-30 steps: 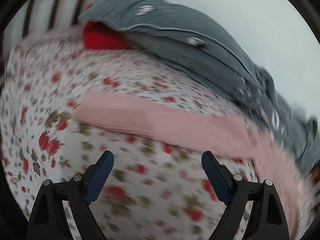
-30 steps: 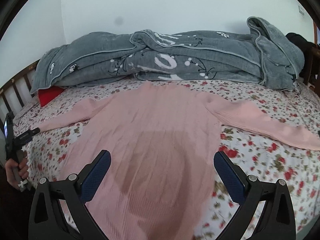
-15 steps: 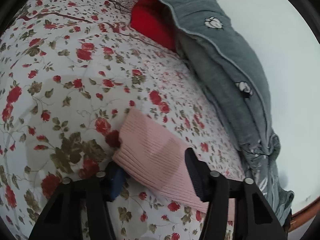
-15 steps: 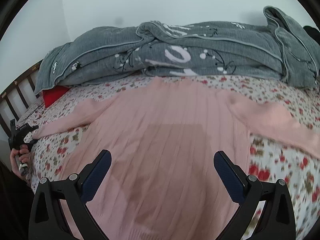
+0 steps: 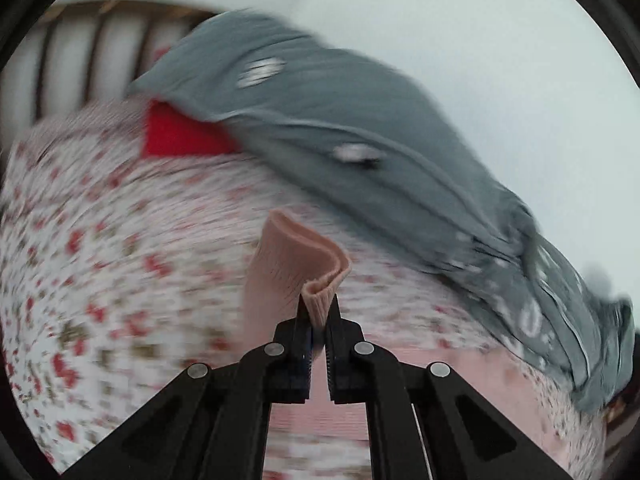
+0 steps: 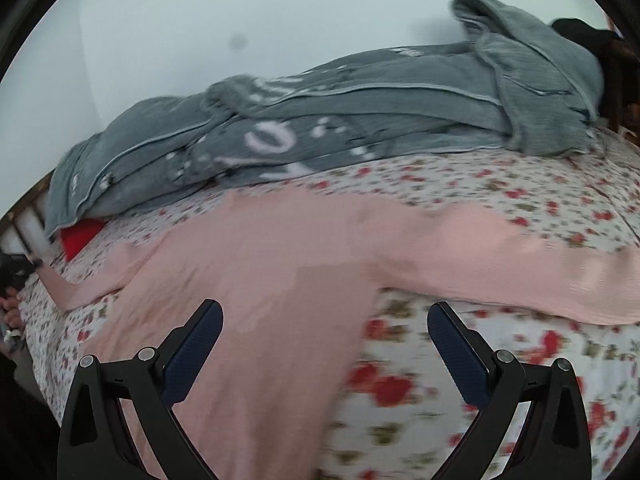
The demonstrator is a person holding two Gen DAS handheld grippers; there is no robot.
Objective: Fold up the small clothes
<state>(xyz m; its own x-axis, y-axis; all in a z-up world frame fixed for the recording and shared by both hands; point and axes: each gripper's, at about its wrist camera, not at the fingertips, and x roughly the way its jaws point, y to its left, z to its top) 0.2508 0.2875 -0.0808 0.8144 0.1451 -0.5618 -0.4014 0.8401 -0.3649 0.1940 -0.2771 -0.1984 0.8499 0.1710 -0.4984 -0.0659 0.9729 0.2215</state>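
Sweater: a pink ribbed sweater [image 6: 256, 280] lies flat on the floral bedsheet [image 6: 460, 184], body ahead of the right gripper, both sleeves stretched out sideways.
Long axis: the sleeves run left to right across the bed; the right sleeve [image 6: 540, 276] passes just ahead of that gripper's fingers and off to its right.
Left cuff: the left sleeve's cuff [image 5: 304, 268] stands up, curled, straight out from the left gripper's tips.
Left gripper [image 5: 319, 320]: jaws closed on the cuff's ribbed edge.
Right gripper [image 6: 324, 332]: jaws spread wide, holding nothing, above the sweater's right side.
Nearer hand: the left already holds its sleeve; the right sleeve lies nearest the right gripper.
Likely move: carry the held cuff across toward the body.
Beyond: a grey blanket [image 6: 360, 116] is heaped on the far side, a red pillow [image 5: 180, 136] under its end.
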